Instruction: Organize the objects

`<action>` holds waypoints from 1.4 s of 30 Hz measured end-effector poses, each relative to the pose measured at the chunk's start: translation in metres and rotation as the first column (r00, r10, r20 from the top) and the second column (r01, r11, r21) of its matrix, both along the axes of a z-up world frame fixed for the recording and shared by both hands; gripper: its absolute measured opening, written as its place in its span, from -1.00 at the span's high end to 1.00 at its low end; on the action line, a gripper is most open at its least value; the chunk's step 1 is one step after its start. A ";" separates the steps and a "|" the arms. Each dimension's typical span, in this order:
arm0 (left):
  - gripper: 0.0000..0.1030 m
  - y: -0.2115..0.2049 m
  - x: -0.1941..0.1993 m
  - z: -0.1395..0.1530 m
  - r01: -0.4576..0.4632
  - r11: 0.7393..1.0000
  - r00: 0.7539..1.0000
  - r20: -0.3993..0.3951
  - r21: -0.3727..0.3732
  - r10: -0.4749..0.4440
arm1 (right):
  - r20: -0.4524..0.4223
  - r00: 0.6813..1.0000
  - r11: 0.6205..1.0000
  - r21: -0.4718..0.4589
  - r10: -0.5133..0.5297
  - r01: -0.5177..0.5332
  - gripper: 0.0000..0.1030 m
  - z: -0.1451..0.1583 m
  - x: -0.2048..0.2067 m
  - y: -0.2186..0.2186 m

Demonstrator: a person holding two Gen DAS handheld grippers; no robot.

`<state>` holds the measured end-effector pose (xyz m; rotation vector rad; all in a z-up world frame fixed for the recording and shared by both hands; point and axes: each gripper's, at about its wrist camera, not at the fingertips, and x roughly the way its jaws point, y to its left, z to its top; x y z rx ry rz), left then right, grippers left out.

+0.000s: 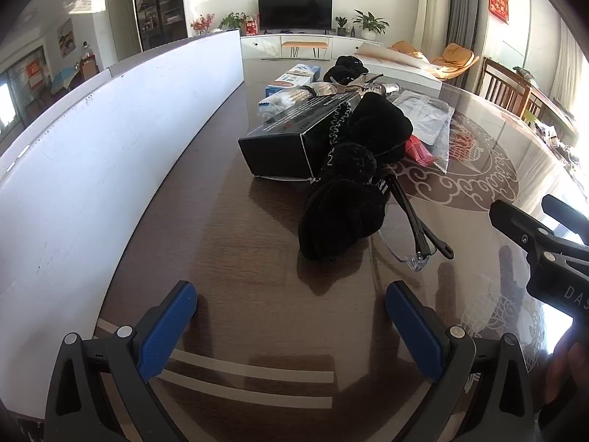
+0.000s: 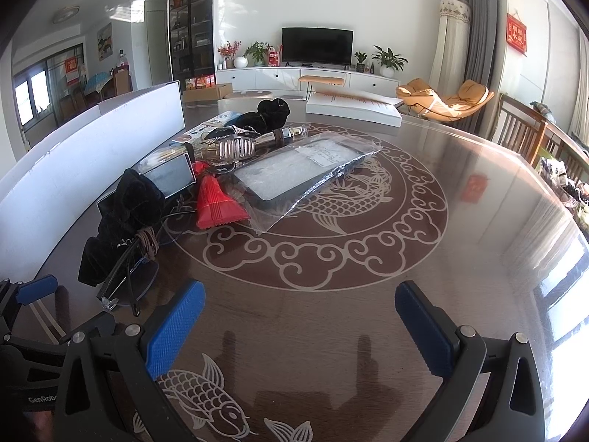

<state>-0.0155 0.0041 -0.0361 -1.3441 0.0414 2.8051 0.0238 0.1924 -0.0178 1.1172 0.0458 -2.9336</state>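
A heap of items lies on the dark table (image 1: 257, 294). A black box (image 1: 291, 140) sits at its left with a black fuzzy cloth (image 1: 349, 199) draped beside it, and clear glasses (image 1: 416, 243) poke out nearest me. In the right wrist view the same cloth (image 2: 125, 213) and glasses (image 2: 121, 276) lie at left, with a red packet (image 2: 213, 202), a bagged phone case (image 2: 294, 176) and a clear ribbed bottle (image 2: 254, 143) behind. My left gripper (image 1: 291, 305) is open and empty, short of the cloth. My right gripper (image 2: 300, 302) is open and empty over bare table.
A long white board (image 1: 110, 140) stands along the table's left side. A white flat box (image 2: 353, 108) lies at the far edge. Wooden chairs (image 2: 522, 132) stand at the right. The right gripper's body (image 1: 545, 250) shows at the left wrist view's right edge.
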 end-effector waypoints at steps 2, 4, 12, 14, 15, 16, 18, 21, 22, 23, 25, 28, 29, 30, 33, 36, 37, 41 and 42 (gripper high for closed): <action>-1.00 0.000 0.000 0.000 0.000 1.000 1.000 -0.003 0.000 0.000 | 0.002 1.000 1.000 0.004 0.000 0.000 -1.00 -0.002 0.000 -0.001; -1.00 0.000 0.000 -0.001 -0.002 1.000 1.000 -0.002 0.000 0.002 | 0.003 1.000 1.000 0.007 -0.001 0.001 -1.00 -0.002 0.000 -0.001; -1.00 -0.001 0.002 -0.001 0.013 1.000 1.000 0.002 0.002 -0.013 | 0.012 1.000 1.000 0.023 0.001 -0.001 -1.00 -0.002 -0.001 -0.003; -1.00 -0.001 0.003 -0.002 0.011 1.000 1.000 0.001 0.003 -0.011 | 0.014 1.000 1.000 0.028 0.000 -0.001 -1.00 -0.002 -0.001 -0.004; -1.00 -0.001 0.003 -0.002 0.008 1.000 1.000 0.001 0.003 -0.008 | 0.014 1.000 1.000 0.030 0.000 -0.001 -1.00 -0.002 0.000 -0.004; -1.00 -0.001 0.003 -0.001 0.005 1.000 1.000 0.002 0.003 -0.005 | 0.014 1.000 0.999 0.032 0.000 -0.001 -1.00 -0.002 -0.001 -0.004; -1.00 0.000 0.005 -0.001 -0.002 1.000 1.000 0.008 0.003 0.002 | 0.015 1.000 0.999 0.033 0.001 -0.001 -1.00 -0.002 0.000 -0.005; -1.00 -0.001 0.008 -0.002 -0.010 1.000 1.000 0.009 0.004 0.010 | 0.015 1.000 0.999 0.033 0.001 -0.001 -1.00 -0.001 -0.001 -0.005; -1.00 -0.001 0.008 -0.002 -0.011 1.000 1.000 0.007 0.004 0.011 | 0.015 1.000 0.999 0.033 0.001 -0.001 -1.00 -0.001 0.000 -0.005; -1.00 -0.001 0.009 -0.002 -0.012 1.000 1.000 0.005 0.004 0.012 | 0.015 1.000 0.999 0.034 0.001 -0.001 -1.00 -0.001 -0.001 -0.005; -1.00 -0.001 0.009 -0.002 -0.013 1.000 1.000 0.005 0.005 0.012 | 0.015 1.000 0.999 0.034 0.000 -0.001 -1.00 -0.001 0.000 -0.005; -1.00 -0.001 0.010 -0.003 -0.010 1.000 1.000 0.009 0.003 0.010 | 0.015 1.000 0.999 0.034 0.000 -0.001 -1.00 -0.001 -0.001 -0.005; -1.00 -0.001 0.009 -0.003 -0.008 1.000 1.000 0.013 0.003 0.008 | 0.015 1.000 0.999 0.034 0.000 -0.001 -1.00 -0.001 0.000 -0.005; -1.00 -0.001 0.009 -0.002 -0.005 1.000 1.000 0.017 0.002 0.005 | 0.016 1.000 0.999 0.034 0.000 -0.001 -1.00 -0.001 -0.001 -0.005; -1.00 -0.001 0.009 -0.002 0.009 1.000 1.000 0.025 0.002 -0.009 | 0.017 1.000 0.999 0.037 0.001 -0.002 -1.00 -0.001 0.000 -0.006; -1.00 -0.002 0.007 -0.001 0.023 1.000 0.999 0.040 0.003 -0.023 | 0.019 1.000 0.999 0.042 0.001 -0.002 -1.00 -0.001 0.000 -0.006; -1.00 -0.002 0.007 -0.001 0.026 1.000 0.999 0.042 0.002 -0.026 | 0.020 1.000 0.999 0.043 0.001 -0.002 -1.00 -0.001 0.000 -0.007; -1.00 -0.002 0.006 0.000 0.023 1.000 0.998 0.054 0.004 -0.023 | 0.022 1.000 0.999 0.048 0.002 -0.003 -1.00 -0.001 -0.001 -0.008; -1.00 -0.002 0.006 0.000 0.021 1.000 0.998 0.056 0.003 -0.021 | 0.023 1.000 0.999 0.049 0.003 -0.004 -1.00 -0.001 -0.001 -0.008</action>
